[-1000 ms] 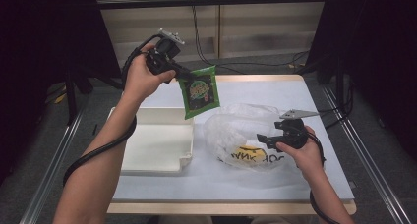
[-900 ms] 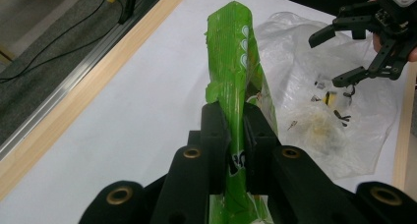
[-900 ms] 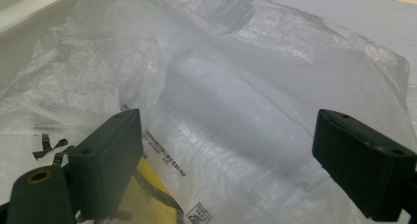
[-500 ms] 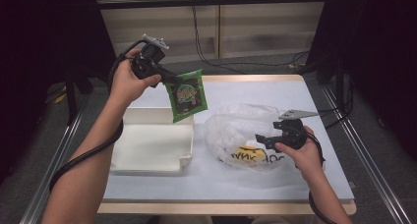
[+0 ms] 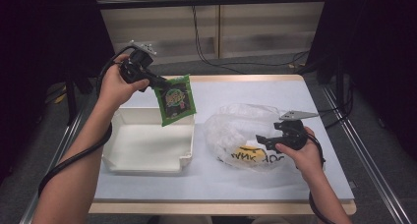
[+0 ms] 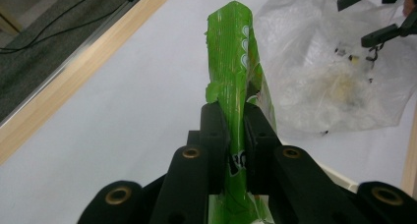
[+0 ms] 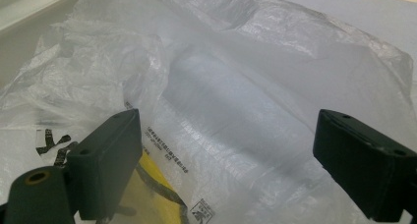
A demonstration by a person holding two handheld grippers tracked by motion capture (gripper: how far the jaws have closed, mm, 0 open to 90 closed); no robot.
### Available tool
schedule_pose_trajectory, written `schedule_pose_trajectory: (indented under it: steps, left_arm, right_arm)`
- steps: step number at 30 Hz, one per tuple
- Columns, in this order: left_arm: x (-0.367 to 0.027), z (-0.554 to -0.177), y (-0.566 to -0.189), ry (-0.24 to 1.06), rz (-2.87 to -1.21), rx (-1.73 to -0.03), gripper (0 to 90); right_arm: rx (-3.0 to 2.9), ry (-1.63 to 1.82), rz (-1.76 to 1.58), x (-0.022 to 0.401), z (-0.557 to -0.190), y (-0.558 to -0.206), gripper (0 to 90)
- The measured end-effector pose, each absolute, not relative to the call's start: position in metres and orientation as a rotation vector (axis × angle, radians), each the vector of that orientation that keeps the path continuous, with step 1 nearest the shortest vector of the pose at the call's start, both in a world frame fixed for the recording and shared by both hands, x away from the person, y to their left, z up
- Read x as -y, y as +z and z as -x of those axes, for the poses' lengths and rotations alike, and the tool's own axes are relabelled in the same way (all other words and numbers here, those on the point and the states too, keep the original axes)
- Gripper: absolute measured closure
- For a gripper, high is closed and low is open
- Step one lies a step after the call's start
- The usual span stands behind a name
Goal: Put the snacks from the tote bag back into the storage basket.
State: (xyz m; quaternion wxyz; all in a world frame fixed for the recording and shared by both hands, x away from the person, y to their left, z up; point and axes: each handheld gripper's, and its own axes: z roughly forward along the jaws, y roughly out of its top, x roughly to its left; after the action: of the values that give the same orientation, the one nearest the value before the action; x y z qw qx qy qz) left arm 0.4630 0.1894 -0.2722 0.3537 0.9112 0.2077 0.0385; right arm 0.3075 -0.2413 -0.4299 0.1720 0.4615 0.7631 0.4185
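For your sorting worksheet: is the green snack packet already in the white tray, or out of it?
Out. The left gripper holds the green snack packet in the air over the white tray's back edge.

Lab rig: curtained table [image 5: 314, 111], cables [image 5: 206, 52]

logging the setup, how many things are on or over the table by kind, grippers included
packets: 1, green packet
trays: 1, white tray
bags: 1, clear plastic bag
grippers: 2, left gripper shut on the packet, right gripper open at the bag
total: 5
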Motion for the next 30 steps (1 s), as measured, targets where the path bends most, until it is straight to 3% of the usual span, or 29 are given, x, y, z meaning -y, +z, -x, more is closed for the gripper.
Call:
schedule_pose_trajectory:
  steps: [30]
  left_arm:
    - [-0.207,-0.483,-0.32,0.052,-2.414,-0.565,80.7]
  right_arm:
    - [-2.175,1.194,-1.325,0.241,-0.309,-0.435,11.2]
